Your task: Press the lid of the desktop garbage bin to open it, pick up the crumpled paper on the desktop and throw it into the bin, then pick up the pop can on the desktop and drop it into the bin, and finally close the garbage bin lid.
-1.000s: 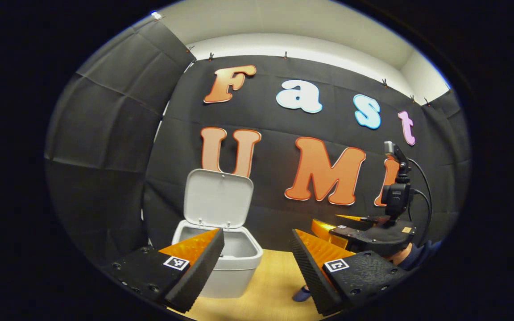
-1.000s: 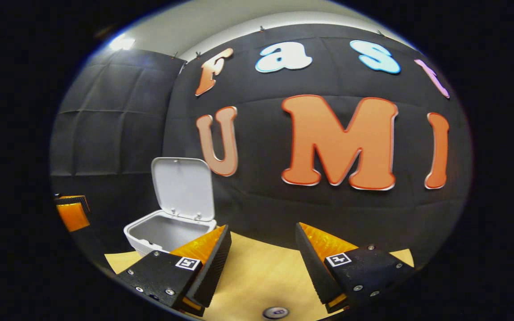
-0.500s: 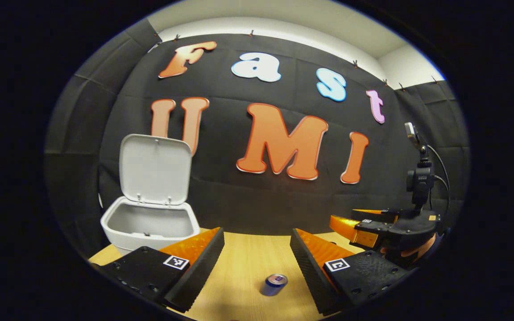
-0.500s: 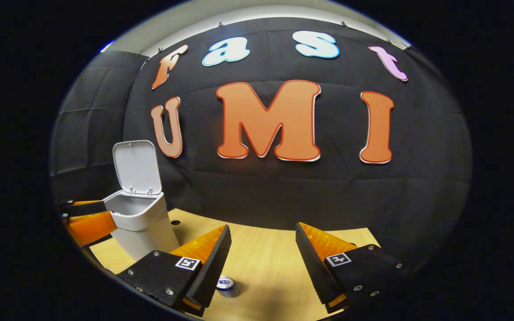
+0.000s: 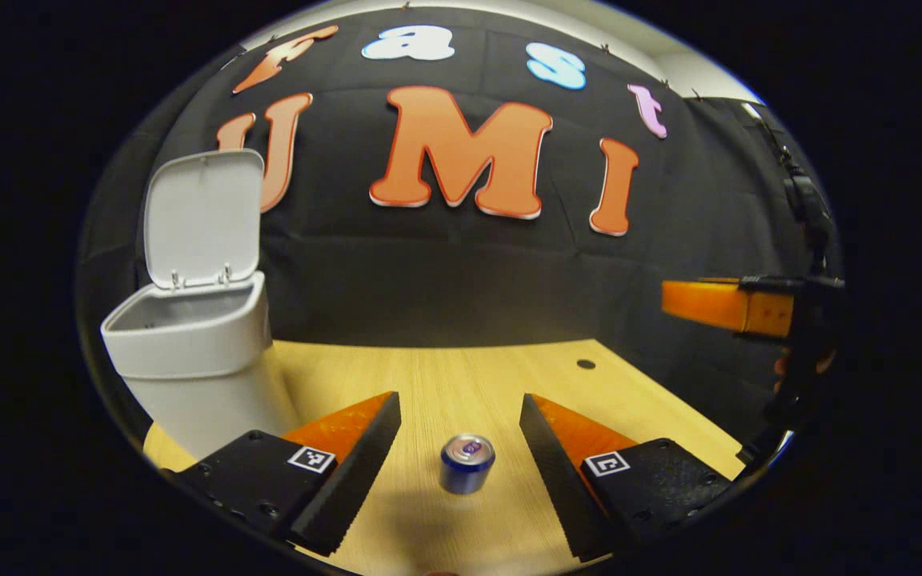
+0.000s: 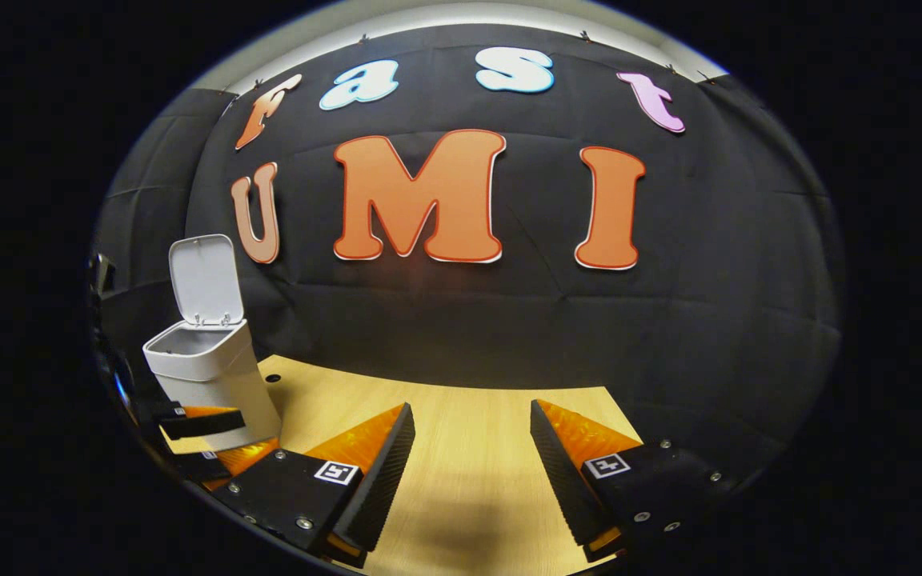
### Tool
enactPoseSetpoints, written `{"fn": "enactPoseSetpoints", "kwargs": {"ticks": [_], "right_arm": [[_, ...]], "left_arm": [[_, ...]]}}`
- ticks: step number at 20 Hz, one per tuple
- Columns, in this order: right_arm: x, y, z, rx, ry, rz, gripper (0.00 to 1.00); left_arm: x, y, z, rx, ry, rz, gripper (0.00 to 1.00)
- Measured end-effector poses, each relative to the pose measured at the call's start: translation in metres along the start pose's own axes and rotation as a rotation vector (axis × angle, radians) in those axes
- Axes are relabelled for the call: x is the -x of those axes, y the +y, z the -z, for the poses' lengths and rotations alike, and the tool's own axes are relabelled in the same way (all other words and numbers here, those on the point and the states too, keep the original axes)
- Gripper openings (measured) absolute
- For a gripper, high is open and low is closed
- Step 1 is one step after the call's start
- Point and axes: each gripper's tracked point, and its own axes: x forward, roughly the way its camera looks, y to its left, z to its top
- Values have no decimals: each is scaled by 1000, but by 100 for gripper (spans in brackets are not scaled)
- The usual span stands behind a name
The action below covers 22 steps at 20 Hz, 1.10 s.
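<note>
Left claw [image 5: 459, 428] wide, can [image 5: 467, 462] upright on desk [image 5: 461, 376] between its fingers, untouched. Right claw [image 6: 467, 444] wide, empty.

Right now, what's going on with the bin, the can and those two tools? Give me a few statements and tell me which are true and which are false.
1. The bin's lid stands open. True.
2. The can lies on its side on the table. False: it stands upright, its top showing.
3. The left tool is open, with the can between its two fingers and touching neither. True.
4. The right tool is clamped on the can. False: it is open, with only bare table between its fingers.
5. The bin stands to the right of the can in the left gripper view. False: it stands to the left.
</note>
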Motion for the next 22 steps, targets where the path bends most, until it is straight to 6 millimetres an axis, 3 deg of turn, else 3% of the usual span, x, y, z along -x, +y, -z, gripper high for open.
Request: {"fn": "enactPoseSetpoints", "kwargs": {"ticks": [10,16,17,22], "right_arm": [[27,-42,20,14,54,67,87],[33,-59,31,9,87,89,87],[33,-61,32,11,91,92,87],[37,-71,38,6,103,114,87]], "left_arm": [[-72,-9,109,-26,218,-8,97],[-108,7,140,-23,298,-65,97],[-113,8,137,-23,290,-71,87],[-113,9,136,-65,299,-77,83]]}}
